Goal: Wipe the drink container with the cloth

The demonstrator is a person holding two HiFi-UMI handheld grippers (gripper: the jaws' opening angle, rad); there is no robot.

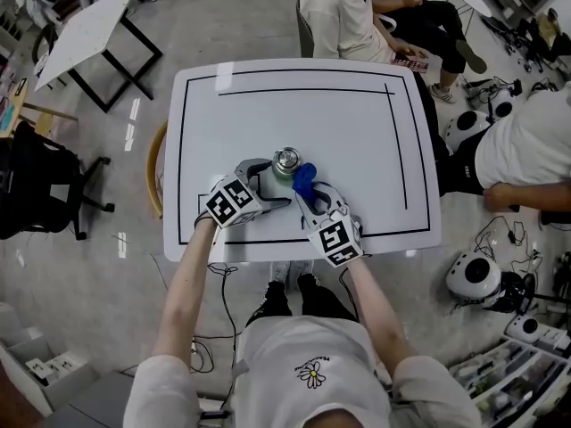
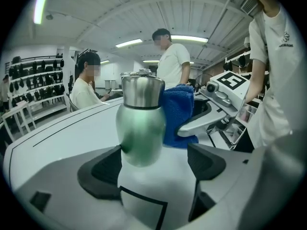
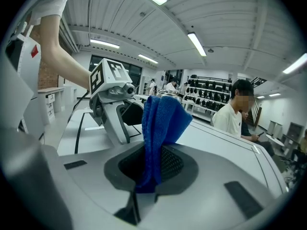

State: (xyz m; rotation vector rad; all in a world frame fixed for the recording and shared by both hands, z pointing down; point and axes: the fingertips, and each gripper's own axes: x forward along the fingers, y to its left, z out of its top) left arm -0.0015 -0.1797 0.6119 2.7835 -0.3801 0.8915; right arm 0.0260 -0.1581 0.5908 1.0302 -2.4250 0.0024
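A green drink bottle (image 1: 284,164) with a steel cap stands near the front of the white table (image 1: 357,123). In the left gripper view the bottle (image 2: 140,128) stands between the tips of my left gripper (image 2: 153,169), whose jaws sit apart on either side of it. My left gripper (image 1: 278,184) is open. My right gripper (image 1: 310,194) is shut on a blue cloth (image 1: 304,178), which stands up from the jaws (image 3: 148,176). The cloth (image 2: 180,114) rests against the bottle's right side. The cloth (image 3: 160,123) hides most of the bottle in the right gripper view.
Black lines frame the table top. Two people sit at the far side (image 1: 343,16), another at the right (image 1: 526,150). A black chair (image 1: 36,194) stands left, a second white table (image 1: 89,29) behind it. White round devices (image 1: 477,275) and cables lie on the floor at right.
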